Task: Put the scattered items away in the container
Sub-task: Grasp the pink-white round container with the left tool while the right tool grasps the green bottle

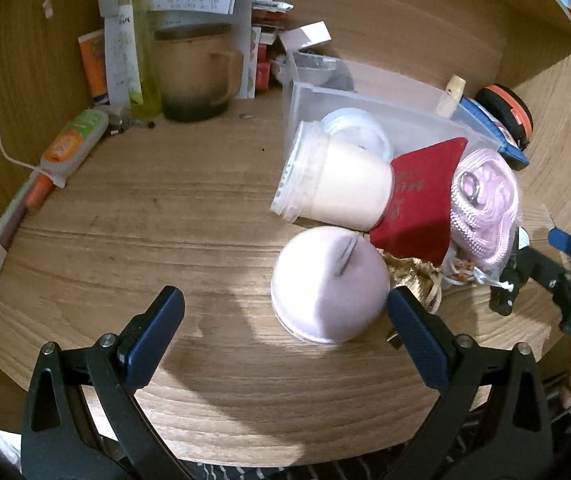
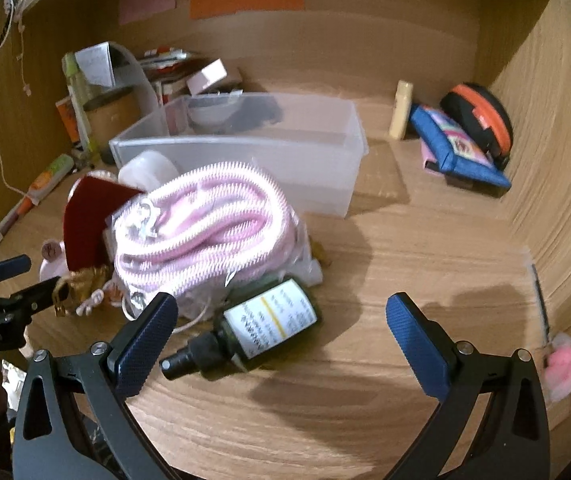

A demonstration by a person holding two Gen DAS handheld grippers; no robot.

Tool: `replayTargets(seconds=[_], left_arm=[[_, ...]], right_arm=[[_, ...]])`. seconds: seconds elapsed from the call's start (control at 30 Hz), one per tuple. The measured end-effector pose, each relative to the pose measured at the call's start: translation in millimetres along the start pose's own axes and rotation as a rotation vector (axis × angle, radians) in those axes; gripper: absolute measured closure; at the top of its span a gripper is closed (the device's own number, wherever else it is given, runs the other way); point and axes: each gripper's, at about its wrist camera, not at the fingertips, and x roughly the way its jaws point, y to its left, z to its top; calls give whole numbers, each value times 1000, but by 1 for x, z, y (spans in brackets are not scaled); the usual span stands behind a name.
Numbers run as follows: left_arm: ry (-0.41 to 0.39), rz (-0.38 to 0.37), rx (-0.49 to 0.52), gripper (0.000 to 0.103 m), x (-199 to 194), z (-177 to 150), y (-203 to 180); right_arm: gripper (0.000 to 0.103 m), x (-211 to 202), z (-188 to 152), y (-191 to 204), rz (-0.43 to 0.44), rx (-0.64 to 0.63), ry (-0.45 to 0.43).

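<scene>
A brown mug [image 1: 197, 80] stands beside a green bottle [image 1: 143, 60] at the back.

Our left gripper [image 1: 285, 332] holds its jaws wide apart above the bench [image 1: 145, 220]. A lilac round case [image 1: 327, 284] sits just inside our right jaw; beyond it lie a cream jar [image 1: 337, 182] and the clear container [image 1: 369, 108].

Pink-white ribbed cable bundle [image 2: 201, 232]; red pouch [image 1: 421, 196]; lilac puff [image 1: 327, 284]; translucent container [image 2: 325, 136].
</scene>
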Motion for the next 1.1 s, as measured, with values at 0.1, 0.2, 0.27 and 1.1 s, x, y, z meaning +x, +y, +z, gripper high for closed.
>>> replayTargets(seconds=[0.1, 0.2, 0.27, 1.1], left_arm=[[-4, 3, 1, 0, 3, -2, -2], [9, 7, 1, 0, 9, -3, -2], [18, 30, -2, 0, 14, -2, 1], [-39, 158, -7, 40, 27, 10, 1]], right_arm=[[0, 6, -4, 0, -22, -5, 16], [0, 11, -7, -4, -45, -2, 33], [0, 13, -9, -10, -52, 10, 38], [55, 32, -8, -46, 49, 174, 41]])
